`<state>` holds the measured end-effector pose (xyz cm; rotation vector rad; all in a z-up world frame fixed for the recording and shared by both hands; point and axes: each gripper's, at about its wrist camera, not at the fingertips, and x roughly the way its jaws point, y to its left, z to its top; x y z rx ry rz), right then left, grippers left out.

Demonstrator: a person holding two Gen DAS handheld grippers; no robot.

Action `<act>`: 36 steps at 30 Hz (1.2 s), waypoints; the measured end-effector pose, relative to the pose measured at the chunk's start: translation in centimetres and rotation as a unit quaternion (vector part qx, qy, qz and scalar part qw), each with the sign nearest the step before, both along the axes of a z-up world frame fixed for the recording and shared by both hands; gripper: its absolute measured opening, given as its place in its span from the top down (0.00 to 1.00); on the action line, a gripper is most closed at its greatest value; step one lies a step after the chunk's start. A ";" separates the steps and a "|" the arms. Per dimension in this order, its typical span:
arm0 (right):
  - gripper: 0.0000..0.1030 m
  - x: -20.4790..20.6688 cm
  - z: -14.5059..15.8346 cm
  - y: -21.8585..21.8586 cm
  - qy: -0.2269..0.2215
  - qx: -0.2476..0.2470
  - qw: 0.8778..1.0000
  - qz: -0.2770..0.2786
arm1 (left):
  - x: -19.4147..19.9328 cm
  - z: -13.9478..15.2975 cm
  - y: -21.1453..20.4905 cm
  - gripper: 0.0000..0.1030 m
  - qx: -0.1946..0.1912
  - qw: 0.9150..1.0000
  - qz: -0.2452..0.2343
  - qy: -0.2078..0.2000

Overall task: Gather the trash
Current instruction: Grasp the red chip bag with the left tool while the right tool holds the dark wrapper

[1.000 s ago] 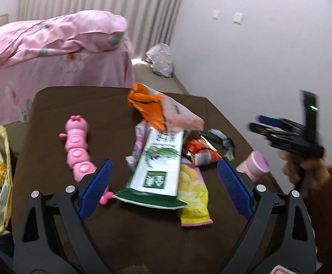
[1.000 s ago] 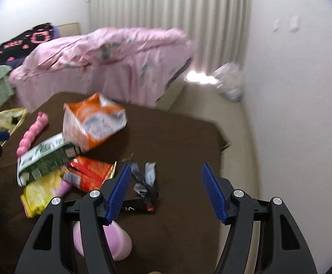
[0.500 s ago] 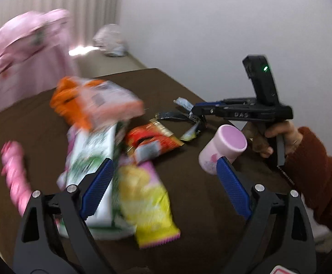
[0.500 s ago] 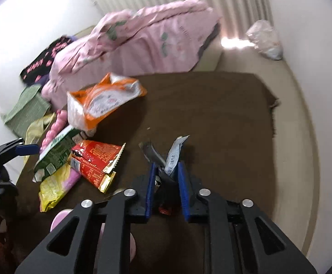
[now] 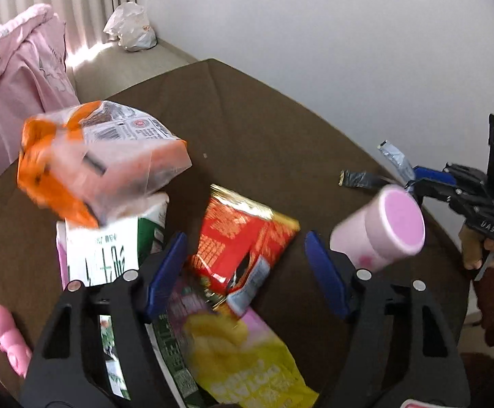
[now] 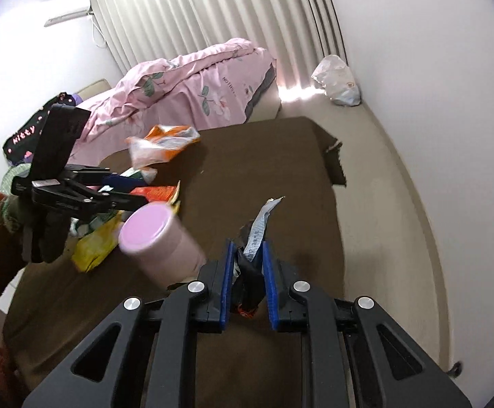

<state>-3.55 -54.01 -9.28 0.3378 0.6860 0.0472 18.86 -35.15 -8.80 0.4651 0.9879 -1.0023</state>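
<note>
My right gripper [image 6: 248, 272] is shut on a black and silver torn wrapper [image 6: 255, 238] and holds it above the brown table [image 6: 264, 170]; it shows at the right in the left wrist view [image 5: 417, 178]. My left gripper [image 5: 245, 272] is open, its jaws on either side of a red snack packet [image 5: 243, 234]. Around it lie a yellow packet [image 5: 243, 357], a green and white packet [image 5: 107, 251] and an orange bag [image 5: 94, 156]. A pink cup [image 5: 383, 227] stands right of my left gripper.
A pink caterpillar toy [image 5: 5, 336] lies at the table's left edge. A bed with a pink cover [image 6: 196, 88] stands behind the table. A white plastic bag [image 6: 337, 78] sits on the floor by the curtain. A wall runs along the right.
My right gripper closed on the torn wrapper and lifted it off the table. My left gripper swung right and moved forward over the red packet.
</note>
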 end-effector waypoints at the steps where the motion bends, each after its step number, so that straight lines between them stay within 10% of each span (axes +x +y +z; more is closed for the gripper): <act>1: 0.83 -0.4 0.0 0.2 -0.001 0.002 1.000 -0.002 | -0.7 -0.1 0.2 0.33 0.003 1.000 -0.002 -0.003; 20: 0.83 -4.2 0.9 3.1 -0.023 -0.020 0.999 -0.032 | -4.3 1.1 3.2 0.35 -0.044 0.989 0.139 -0.017; 30: 0.83 -4.8 -0.5 3.0 -0.007 -0.004 0.999 -0.037 | -7.3 0.5 1.2 0.36 -0.003 0.978 0.182 -0.104; 36: 0.83 -5.0 -0.3 4.6 -0.001 -0.023 1.000 -0.020 | -6.3 -0.8 1.0 0.56 0.003 0.978 0.191 -0.088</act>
